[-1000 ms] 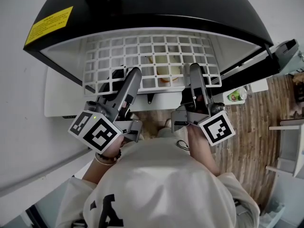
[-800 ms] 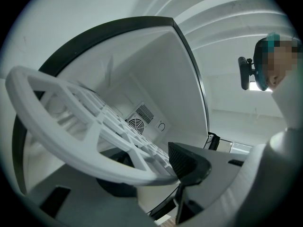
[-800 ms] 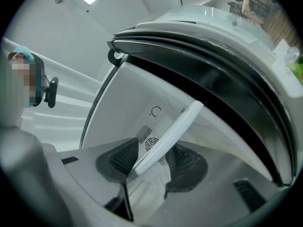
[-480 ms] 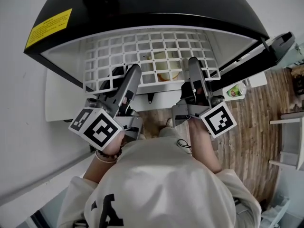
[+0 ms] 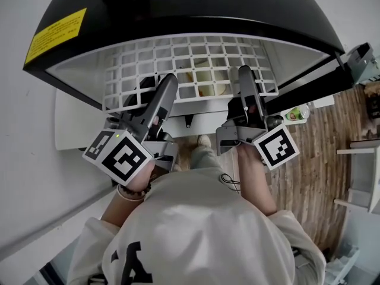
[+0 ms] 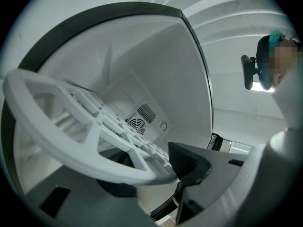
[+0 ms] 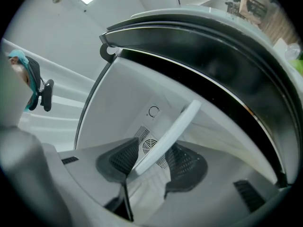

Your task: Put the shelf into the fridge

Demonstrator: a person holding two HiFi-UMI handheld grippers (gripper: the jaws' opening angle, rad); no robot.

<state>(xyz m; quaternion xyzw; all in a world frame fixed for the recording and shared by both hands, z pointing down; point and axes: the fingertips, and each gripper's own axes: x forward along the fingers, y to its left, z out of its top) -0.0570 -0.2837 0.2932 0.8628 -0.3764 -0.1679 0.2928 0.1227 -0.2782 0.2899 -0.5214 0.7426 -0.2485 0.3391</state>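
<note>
**Grid shelf (image 5: 205, 55) partway into fridge (image 5: 196, 8)**

Left tool (image 5: 168, 83) and right tool (image 5: 245, 76) are each clamped on the shelf's near rim, one at either side. The far part sits inside the open white cavity, while the near edge pokes out.

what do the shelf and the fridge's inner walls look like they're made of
The shelf: likely moulded plastic, matte white; its grid bars are thick and flat, not wire.
The fridge's inner walls: probably plastic liner, smooth white with soft sheen.

Yellow label (image 5: 56, 35) atop the black fridge (image 5: 196, 8), print too small to read
</note>
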